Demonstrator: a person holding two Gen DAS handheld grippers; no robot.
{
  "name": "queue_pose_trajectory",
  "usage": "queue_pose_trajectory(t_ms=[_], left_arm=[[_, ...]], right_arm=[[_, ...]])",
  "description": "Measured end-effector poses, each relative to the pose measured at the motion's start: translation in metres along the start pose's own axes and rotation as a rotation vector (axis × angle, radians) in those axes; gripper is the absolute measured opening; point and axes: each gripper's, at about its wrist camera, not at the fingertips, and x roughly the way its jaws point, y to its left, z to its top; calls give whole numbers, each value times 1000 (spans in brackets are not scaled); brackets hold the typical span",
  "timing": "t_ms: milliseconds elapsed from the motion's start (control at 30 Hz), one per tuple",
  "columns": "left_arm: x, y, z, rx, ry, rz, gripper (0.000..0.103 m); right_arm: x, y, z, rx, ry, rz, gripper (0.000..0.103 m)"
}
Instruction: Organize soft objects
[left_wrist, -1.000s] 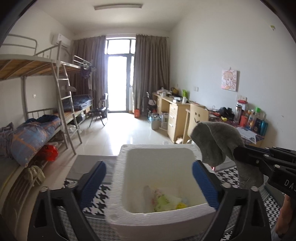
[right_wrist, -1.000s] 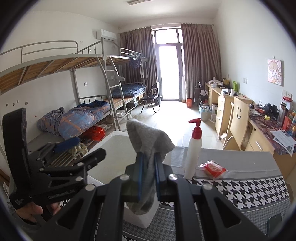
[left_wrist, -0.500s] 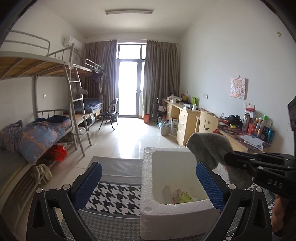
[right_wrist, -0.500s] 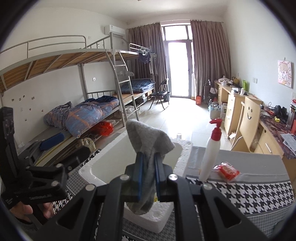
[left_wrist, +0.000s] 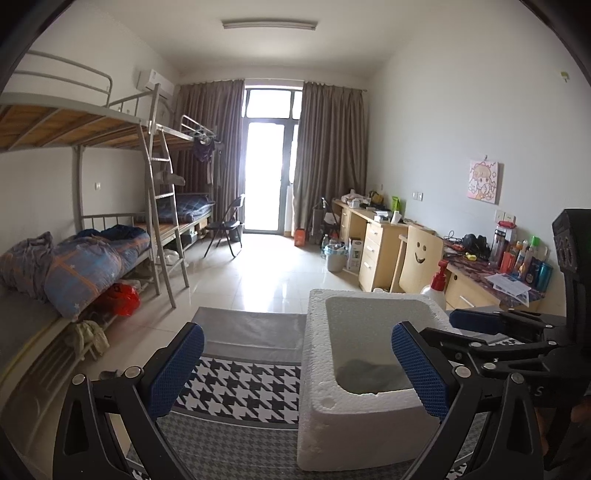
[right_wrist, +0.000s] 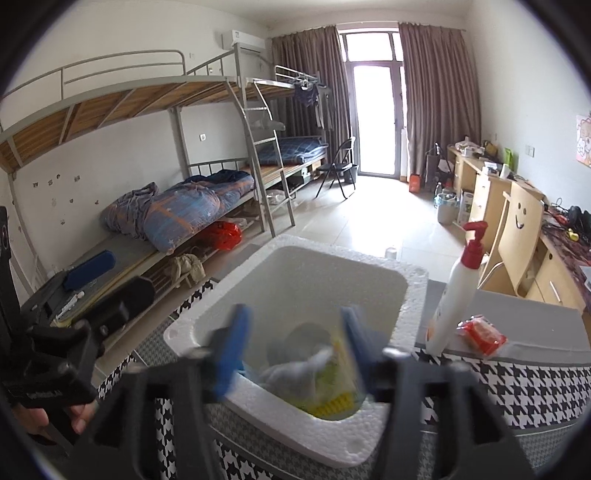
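My right gripper (right_wrist: 291, 350) hangs over the white foam box (right_wrist: 413, 291) on the houndstooth worktop (right_wrist: 517, 391), its blue fingers (right_wrist: 231, 354) spread wide and blurred, holding nothing. The grey cloth (left_wrist: 369, 374) lies loose on the box floor, among other soft items. My left gripper (left_wrist: 295, 373) waits beside the box, fingers wide apart and empty. I judge the drop step done. Next I would look for another soft item; the pump bottle (right_wrist: 458, 291) and red packet (right_wrist: 480, 334) stand just beside the box.
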Motion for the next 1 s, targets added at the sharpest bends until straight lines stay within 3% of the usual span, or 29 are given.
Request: queue_pose_trajectory(t_ms=[233, 300, 367, 533, 1000], left_arm=[[-7, -3, 0, 7, -2, -12, 102], [-13, -7, -1, 11, -4, -16, 102], [-20, -11, -2, 14, -10, -20, 102], [-40, -22, -1, 42, -30, -18, 102], [-81, -37, -9, 51, -63, -11, 102]], right_arm=[[-14, 1, -3, 8, -21, -5, 69], [-21, 2, -5, 4, -32, -9, 74], [-33, 5, -9, 1, -59, -27, 87], [-59, 8, -17, 13, -116, -77, 101], [-103, 7, -34, 49, -180, -97, 101]])
